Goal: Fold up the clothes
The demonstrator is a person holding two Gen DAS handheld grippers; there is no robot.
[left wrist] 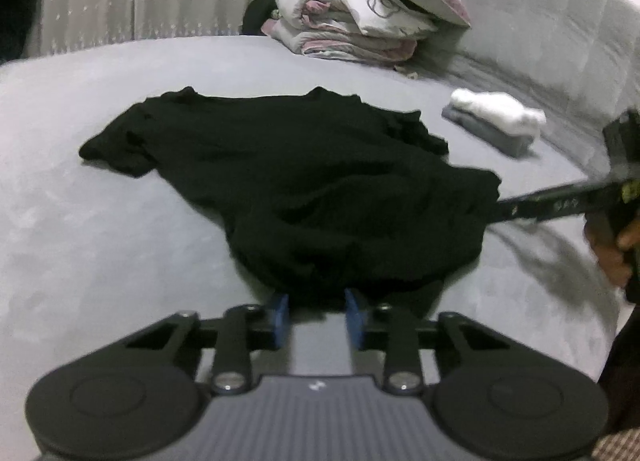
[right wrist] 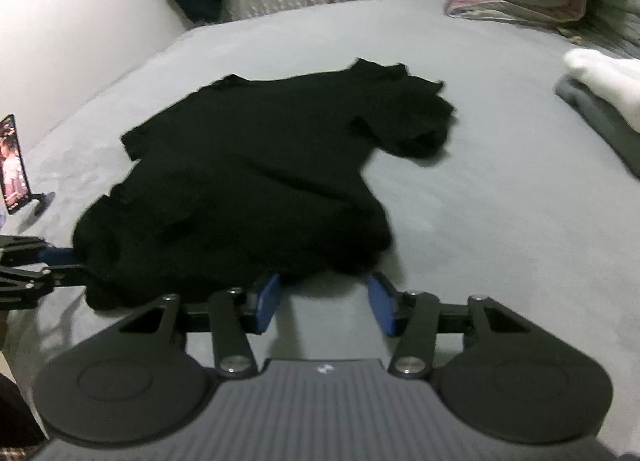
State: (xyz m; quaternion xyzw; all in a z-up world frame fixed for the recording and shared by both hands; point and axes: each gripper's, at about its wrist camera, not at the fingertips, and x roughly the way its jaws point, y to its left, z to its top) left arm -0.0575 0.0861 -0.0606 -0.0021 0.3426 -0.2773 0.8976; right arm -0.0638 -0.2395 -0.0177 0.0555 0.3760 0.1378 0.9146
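Note:
A black T-shirt (left wrist: 288,181) lies spread on the grey bed, collar at the far end; it also shows in the right wrist view (right wrist: 256,181). My left gripper (left wrist: 318,311) is open, its blue pads at the bunched near hem, with cloth over the tips. My right gripper (right wrist: 326,295) is open at the hem's other corner, its pads either side of the edge. In the left wrist view the right gripper (left wrist: 516,211) reaches in from the right at the hem. In the right wrist view the left gripper (right wrist: 56,261) sits at the hem's left.
Folded grey and white clothes (left wrist: 496,121) lie at the right. A pile of bedding and a pillow (left wrist: 360,9) stands at the bed's far end. A phone on a stand (right wrist: 14,165) is at the left edge. A grey padded headboard (left wrist: 560,29) curves at the right.

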